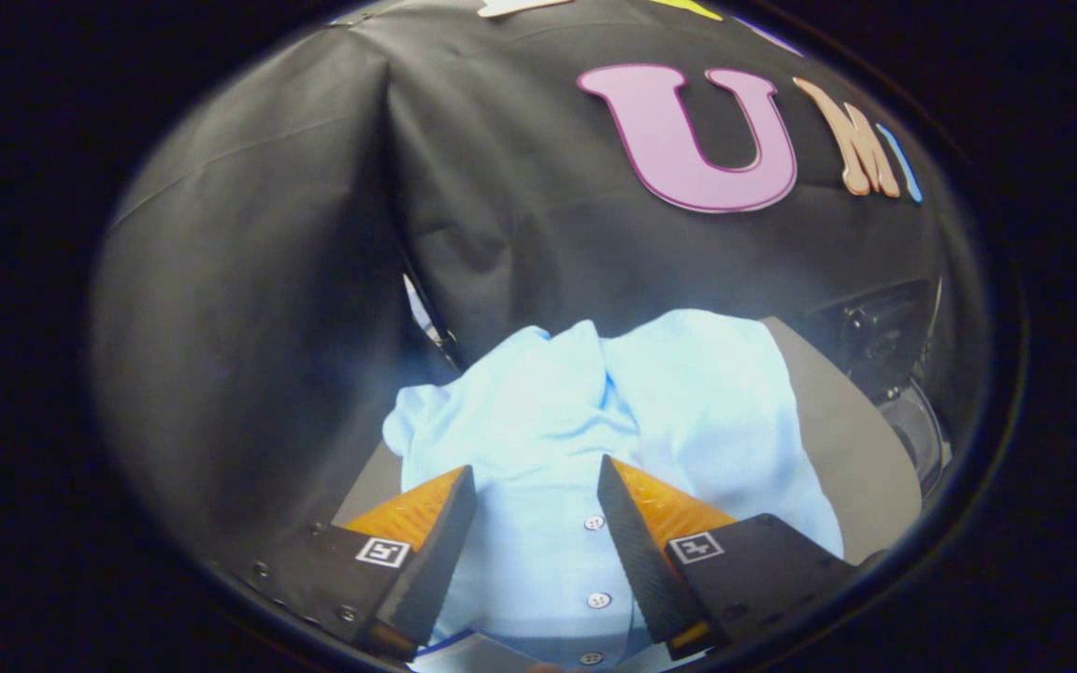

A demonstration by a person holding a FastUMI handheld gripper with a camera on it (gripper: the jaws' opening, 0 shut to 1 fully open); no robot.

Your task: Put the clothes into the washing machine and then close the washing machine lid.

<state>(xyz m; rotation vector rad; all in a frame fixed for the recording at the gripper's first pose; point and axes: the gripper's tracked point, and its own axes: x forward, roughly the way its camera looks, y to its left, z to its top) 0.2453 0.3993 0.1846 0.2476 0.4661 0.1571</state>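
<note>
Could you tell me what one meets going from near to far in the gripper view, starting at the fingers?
The open gripper, its fingers either side of the button placket → the light blue shirt lying crumpled on a grey surface → the black cloth wall behind it.

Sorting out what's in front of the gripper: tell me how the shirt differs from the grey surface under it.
The light blue shirt is crumpled and folded, with a row of buttons; the grey surface is flat, plain and smooth. The shirt lies between and beyond the open gripper fingers; the surface shows beside it. Both sit before the black cloth wall.
</note>
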